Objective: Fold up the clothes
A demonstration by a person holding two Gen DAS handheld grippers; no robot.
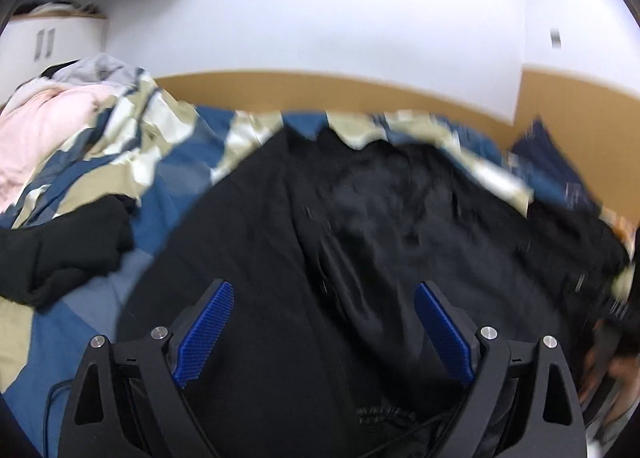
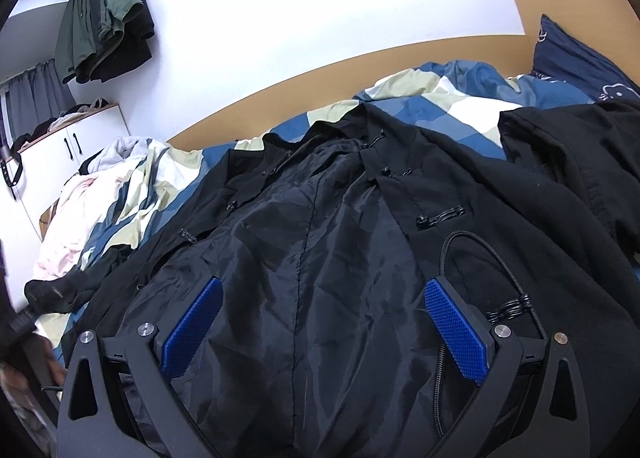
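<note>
Blue textured pads line both grippers, and each one stands spread wide with nothing between its fingers. The left gripper (image 1: 324,332), at the bottom centre of its view, hovers over a black jacket (image 1: 360,238); that view is blurred. The right gripper (image 2: 322,328), at the bottom centre of its view, hangs over the jacket's shiny lining (image 2: 304,258), which lies face up with the front panels thrown open. A black cable (image 2: 492,278) loops beside its right finger. The jacket lies spread on a bed with a blue, cream and white patterned duvet (image 2: 440,106). At the left lie a dark garment (image 1: 60,250) and a pink one (image 1: 44,130). Beyond are a wooden headboard (image 2: 320,74), a white wall, a white cabinet (image 2: 68,154) and green clothes (image 2: 100,10) hanging at the upper left.
</note>
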